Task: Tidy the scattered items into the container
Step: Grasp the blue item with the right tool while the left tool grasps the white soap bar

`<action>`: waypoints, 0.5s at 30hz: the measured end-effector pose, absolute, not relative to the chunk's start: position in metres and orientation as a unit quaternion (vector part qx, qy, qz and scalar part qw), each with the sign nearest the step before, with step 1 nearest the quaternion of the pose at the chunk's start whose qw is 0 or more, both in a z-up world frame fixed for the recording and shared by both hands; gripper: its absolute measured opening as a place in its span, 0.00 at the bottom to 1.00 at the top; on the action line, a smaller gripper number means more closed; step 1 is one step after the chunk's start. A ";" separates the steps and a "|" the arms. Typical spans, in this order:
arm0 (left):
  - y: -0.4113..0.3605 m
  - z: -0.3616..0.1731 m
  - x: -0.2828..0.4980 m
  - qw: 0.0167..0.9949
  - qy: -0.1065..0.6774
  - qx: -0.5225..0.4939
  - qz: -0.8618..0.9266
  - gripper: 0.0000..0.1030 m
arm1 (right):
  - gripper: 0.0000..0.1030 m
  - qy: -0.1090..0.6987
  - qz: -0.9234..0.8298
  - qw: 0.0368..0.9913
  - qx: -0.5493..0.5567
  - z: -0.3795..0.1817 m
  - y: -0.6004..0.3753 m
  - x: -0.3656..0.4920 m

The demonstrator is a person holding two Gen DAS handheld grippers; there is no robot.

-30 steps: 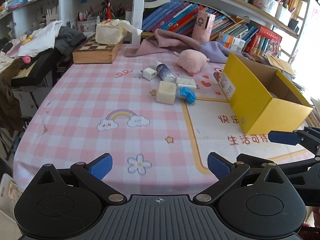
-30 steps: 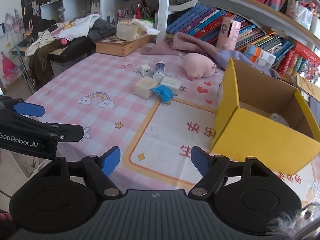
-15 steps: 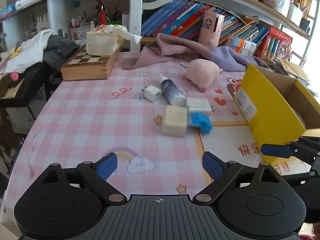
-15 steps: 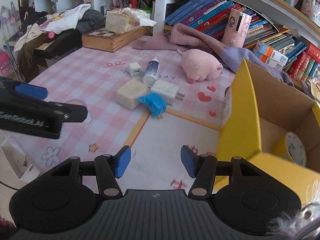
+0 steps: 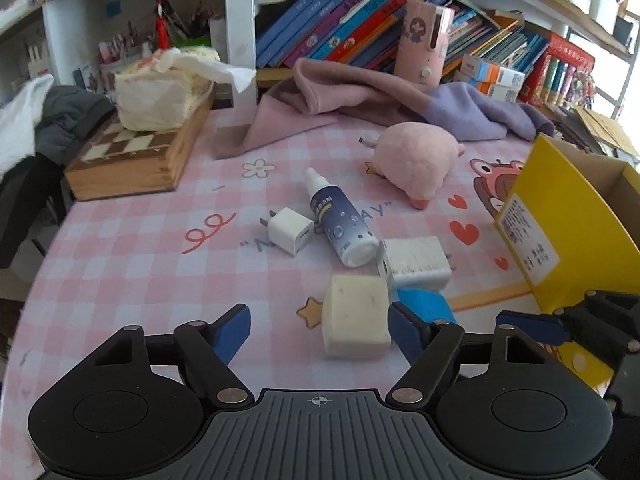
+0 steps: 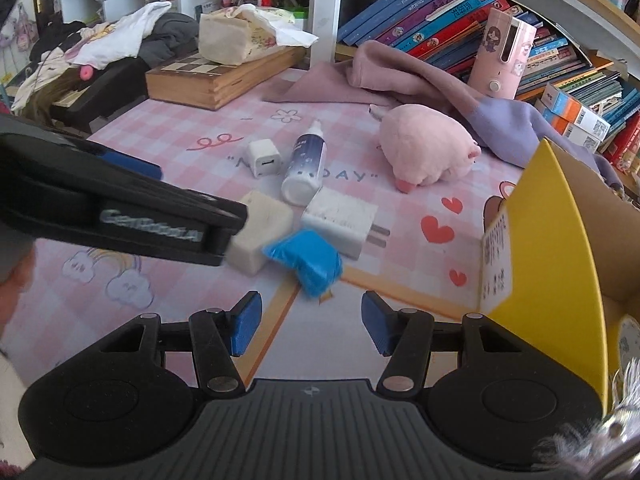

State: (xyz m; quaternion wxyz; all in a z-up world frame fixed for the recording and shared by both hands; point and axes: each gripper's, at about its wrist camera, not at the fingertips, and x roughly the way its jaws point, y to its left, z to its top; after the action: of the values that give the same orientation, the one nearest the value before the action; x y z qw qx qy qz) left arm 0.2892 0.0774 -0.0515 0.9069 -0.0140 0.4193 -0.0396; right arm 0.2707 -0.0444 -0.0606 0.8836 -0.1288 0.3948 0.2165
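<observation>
Scattered items clustered mid-desk, touching or nearly so: cream block [image 5: 357, 322], blue crumpled packet [image 6: 306, 261], large white charger [image 5: 416, 262], dropper bottle [image 5: 340, 224] lying on its side, small white plug [image 5: 289, 230]. Pink plush pig [image 5: 416, 162] a little farther back, apart from the cluster. Yellow cardboard box [image 5: 560, 232], the container, standing open-topped at the right of the pink checked desk [image 5: 132, 248], near the cluster, presumably so each carry is short; something round already lying inside, seen from the right wrist view.

Left hand-held gripper [image 5: 318, 330] low over the desk, fingers spread wide, empty; cream block sitting between the pads, nearer the right one, contact not certain. Probably lined up to close on that block, the nearest and squarest of the lot.

Right hand-held gripper [image 6: 308, 326] likewise spread apart and empty, just short of the blue packet, box wall close on its right. Likely aimed at the packet because that lies closest to the container.

Soft packet apt to deform or slip when pinched; block firm enough for a plain squeeze.
</observation>
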 end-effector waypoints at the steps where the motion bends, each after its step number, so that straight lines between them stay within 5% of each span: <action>1: 0.076 -0.054 0.295 0.904 0.424 -0.019 -0.044 0.72 | 0.52 0.395 0.214 0.884 -0.129 -0.062 -0.043 0.274; 11: 0.060 -0.077 0.324 0.885 0.461 -0.005 -0.069 0.63 | 0.48 0.403 0.208 0.882 -0.129 -0.075 -0.033 0.298; 15: 0.065 -0.081 0.330 0.879 0.470 -0.017 -0.077 0.50 | 0.45 0.409 0.212 0.879 -0.124 -0.080 -0.032 0.304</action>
State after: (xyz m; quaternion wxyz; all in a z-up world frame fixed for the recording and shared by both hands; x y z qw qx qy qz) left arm 0.3298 0.0653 -0.0814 0.8792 -0.0174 0.4699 -0.0766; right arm 0.3039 -0.0319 -0.0802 0.8789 -0.1240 0.4092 0.2116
